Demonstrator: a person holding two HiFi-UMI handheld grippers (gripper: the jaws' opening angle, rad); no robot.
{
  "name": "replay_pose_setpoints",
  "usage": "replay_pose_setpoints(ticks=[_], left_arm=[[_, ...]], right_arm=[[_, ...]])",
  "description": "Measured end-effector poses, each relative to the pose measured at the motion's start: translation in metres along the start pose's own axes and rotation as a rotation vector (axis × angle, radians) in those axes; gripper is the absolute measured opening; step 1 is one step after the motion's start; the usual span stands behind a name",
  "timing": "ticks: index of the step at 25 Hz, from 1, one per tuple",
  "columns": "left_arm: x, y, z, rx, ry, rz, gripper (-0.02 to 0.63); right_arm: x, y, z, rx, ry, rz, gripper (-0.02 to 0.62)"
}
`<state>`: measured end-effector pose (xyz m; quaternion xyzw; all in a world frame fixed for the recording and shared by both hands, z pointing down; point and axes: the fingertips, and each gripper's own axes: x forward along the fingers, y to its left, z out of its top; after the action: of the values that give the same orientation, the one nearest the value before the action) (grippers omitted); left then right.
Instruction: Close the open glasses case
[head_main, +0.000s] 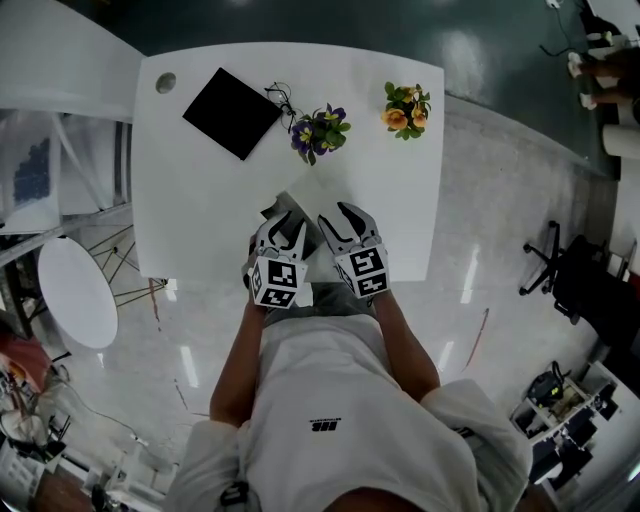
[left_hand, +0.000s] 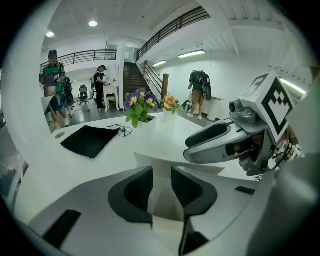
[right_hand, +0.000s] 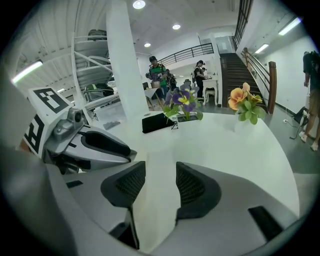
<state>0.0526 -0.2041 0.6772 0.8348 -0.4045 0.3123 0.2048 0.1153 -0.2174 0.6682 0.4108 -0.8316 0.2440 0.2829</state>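
Nearest, the left hand-held gripper (left_hand: 162, 175) seems clamped on a raised white flap of what looks like the glasses case (left_hand: 165, 161), which lies at the desk's (head_main: 200, 200) near edge. The right hand-held gripper (right_hand: 160, 172) is beside it, narrowly open and empty. The case looks unfolded, so closing is barely begun. Farther off lie a black pad (head_main: 232, 112), spectacles (head_main: 283, 100) and flowers (head_main: 319, 131).

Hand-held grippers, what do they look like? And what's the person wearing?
The left hand-held gripper and right hand-held gripper each have a pale grey shell, two curved jaws lined with black ribbed pads, and a cube with black-and-white square markers. The person wears a white short-sleeved T-shirt with a small dark logo.
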Motion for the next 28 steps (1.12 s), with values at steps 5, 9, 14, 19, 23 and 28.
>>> replay_pose_setpoints(ticks=[5, 9, 14, 19, 23, 28], left_arm=[[0.003, -0.003, -0.003, 0.0, 0.006, -0.013, 0.129], [0.004, -0.004, -0.004, -0.006, 0.0, -0.022, 0.129], [0.001, -0.006, -0.004, -0.012, -0.009, -0.026, 0.129], [-0.002, -0.003, -0.007, -0.021, -0.014, -0.026, 0.129], [-0.005, -0.003, -0.01, -0.029, -0.019, -0.025, 0.129], [-0.008, -0.003, -0.013, -0.034, -0.02, -0.025, 0.129]], right_arm=[[0.003, 0.004, -0.004, 0.004, 0.008, 0.002, 0.195], [0.005, 0.007, -0.005, 0.002, 0.009, 0.004, 0.195], [0.004, 0.012, -0.005, 0.0, 0.012, 0.007, 0.19], [0.004, 0.018, -0.005, -0.008, 0.014, 0.008, 0.187], [0.004, 0.021, -0.005, -0.015, 0.017, 0.006, 0.184], [0.004, 0.027, -0.004, -0.02, 0.017, 0.008, 0.184]])
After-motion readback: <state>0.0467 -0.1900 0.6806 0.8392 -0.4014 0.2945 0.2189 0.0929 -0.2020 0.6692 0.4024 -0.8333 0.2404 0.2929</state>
